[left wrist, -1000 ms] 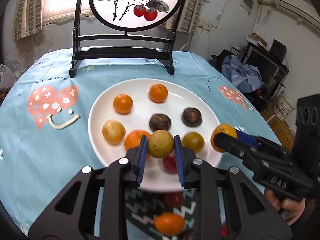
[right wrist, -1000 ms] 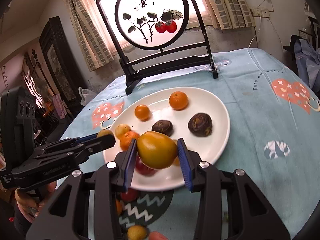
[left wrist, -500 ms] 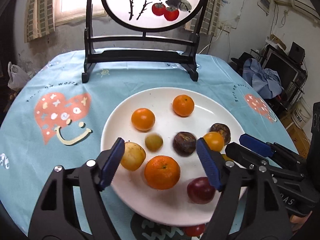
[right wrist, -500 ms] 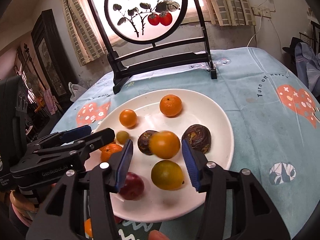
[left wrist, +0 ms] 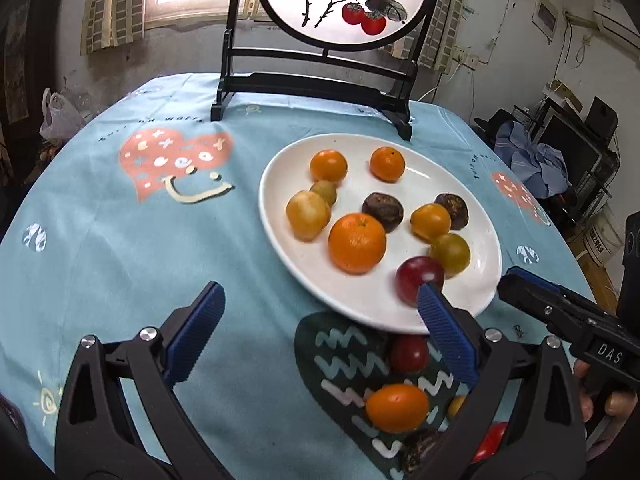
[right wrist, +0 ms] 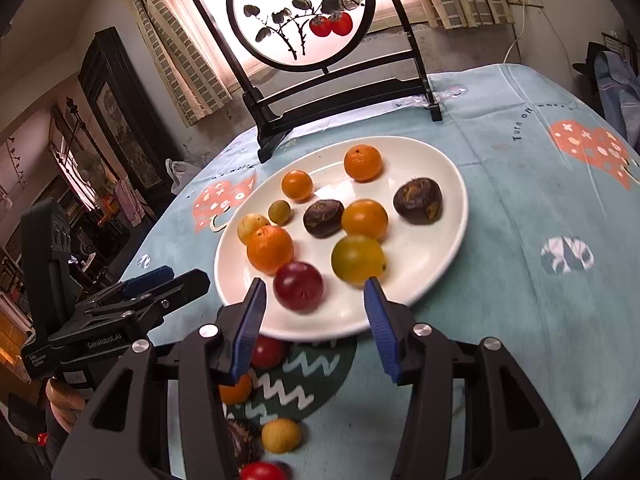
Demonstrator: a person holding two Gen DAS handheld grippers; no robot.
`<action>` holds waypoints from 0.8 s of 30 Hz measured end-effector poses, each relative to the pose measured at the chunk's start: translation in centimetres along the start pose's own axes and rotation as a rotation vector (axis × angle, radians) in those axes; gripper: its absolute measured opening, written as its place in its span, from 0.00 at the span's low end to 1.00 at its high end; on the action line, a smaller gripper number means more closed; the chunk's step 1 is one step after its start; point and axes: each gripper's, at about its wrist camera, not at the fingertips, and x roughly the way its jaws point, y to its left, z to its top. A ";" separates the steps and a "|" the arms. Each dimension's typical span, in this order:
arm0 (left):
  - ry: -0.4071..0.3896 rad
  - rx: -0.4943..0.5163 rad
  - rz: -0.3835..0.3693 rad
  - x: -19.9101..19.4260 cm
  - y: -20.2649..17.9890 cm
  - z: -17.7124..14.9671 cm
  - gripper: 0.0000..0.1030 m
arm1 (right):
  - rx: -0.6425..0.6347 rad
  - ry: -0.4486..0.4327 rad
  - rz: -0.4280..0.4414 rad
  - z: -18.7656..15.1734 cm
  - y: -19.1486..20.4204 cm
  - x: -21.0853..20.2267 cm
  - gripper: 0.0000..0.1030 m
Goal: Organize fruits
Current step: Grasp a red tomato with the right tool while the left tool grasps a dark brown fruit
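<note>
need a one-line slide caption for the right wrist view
Open right gripper hovers at the near rim of the white plate of mixed fruit; more fruit waits on the blue tablecloth.

Both tools, the left tool (left wrist: 316, 336) and the right tool (right wrist: 312, 320), now gape empty and back off the plate (right wrist: 448, 248); their released fruits, the small greenish fruit (left wrist: 324, 192) and yellow-green fruit (right wrist: 357, 258), lie there.

white plate (left wrist: 280, 208), orange tangerine (left wrist: 357, 242), dark red plum (right wrist: 298, 286), light blue tablecloth (left wrist: 120, 264) with pink hearts and zigzags
</note>
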 end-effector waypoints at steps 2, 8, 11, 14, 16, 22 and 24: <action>0.005 -0.011 0.017 -0.5 0.6 -0.8 0.96 | -0.006 0.008 -0.012 -1.0 0.2 -0.6 0.50; 0.013 -0.035 0.017 -2.0 1.8 -2.7 0.96 | -0.039 0.066 -0.035 -4.2 0.4 -2.4 0.50; 0.004 -0.021 0.027 -2.6 1.9 -3.4 0.96 | -0.050 0.118 0.034 -5.6 0.3 -3.2 0.50; -0.008 0.001 0.035 -3.1 1.7 -3.7 0.96 | -0.113 0.159 0.007 -6.9 0.9 -3.7 0.50; -0.011 0.017 0.045 -3.3 1.5 -3.9 0.97 | -0.160 0.181 -0.010 -7.6 1.6 -3.9 0.50; 0.007 0.016 0.039 -3.3 1.6 -4.0 0.97 | -0.224 0.211 -0.049 -9.2 2.3 -4.4 0.50; 0.001 0.013 0.036 -3.4 1.6 -3.9 0.97 | -0.240 0.221 -0.065 -9.4 2.5 -4.2 0.50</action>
